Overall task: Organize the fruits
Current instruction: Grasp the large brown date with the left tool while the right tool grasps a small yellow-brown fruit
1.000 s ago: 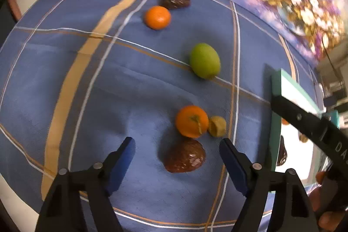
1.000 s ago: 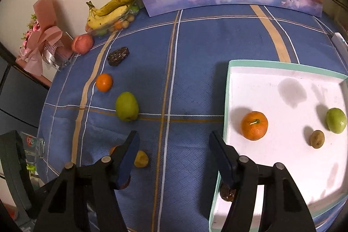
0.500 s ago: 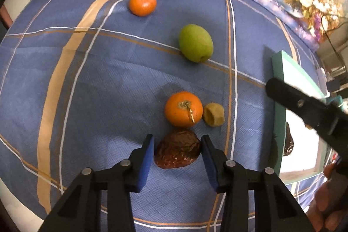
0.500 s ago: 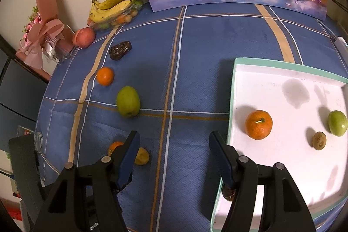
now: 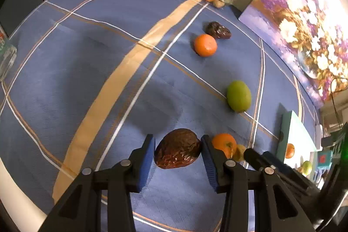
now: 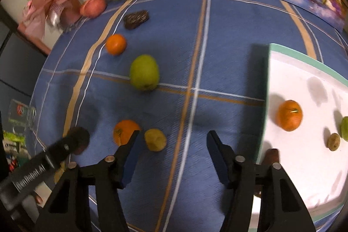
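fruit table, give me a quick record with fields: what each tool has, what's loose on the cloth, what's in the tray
left tool: shut on the wrinkled dark brown fruit
right tool: open, nothing gripped, jaws just been closing, above the blue checked tablecloth
loose on cloth: green oval fruit, two round oranges, small yellowish fruit, second dark wrinkled fruit
white tray with teal rim: orange with a stem, small brown fruit, green fruit at the picture edge

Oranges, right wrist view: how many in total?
3. One orange far on the cloth near a dark fruit, one partly behind the right gripper's finger, one in the white tray. More may be hidden.
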Available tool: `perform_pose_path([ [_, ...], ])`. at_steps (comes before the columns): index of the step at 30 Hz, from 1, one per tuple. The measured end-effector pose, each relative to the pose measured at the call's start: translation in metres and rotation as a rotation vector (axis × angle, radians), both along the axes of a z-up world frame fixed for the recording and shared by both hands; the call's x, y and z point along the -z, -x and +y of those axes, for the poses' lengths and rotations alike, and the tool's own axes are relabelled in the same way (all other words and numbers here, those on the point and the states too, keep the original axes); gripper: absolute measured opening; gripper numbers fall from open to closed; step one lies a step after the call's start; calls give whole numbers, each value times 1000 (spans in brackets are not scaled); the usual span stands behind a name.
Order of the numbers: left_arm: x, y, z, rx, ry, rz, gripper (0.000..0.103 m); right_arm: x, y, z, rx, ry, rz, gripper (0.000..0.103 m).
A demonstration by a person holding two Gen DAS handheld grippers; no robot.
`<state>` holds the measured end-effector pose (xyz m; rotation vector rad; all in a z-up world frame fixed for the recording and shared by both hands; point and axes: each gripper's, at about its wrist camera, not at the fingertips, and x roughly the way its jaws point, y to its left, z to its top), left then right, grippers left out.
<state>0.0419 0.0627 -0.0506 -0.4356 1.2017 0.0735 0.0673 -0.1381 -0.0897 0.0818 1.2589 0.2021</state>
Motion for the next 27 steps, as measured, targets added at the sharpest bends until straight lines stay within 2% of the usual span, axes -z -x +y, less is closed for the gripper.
perform_pose_path([
  [10, 4, -5, -1, -17, 17, 2, 46, 13, -2, 23, -67, 14, 34, 22],
  [14, 2, -3, 0, -14, 20, 1, 46, 11, -2, 21, -66, 6, 27, 21],
  [19, -5, -2, -6, 10, 20, -19, 46, -11, 3, 11, -40, -17, -28, 21],
  [27, -34, -2, -28, 83, 29, -75, 46, -53, 9, -33, 89, 21, -130, 21],
])
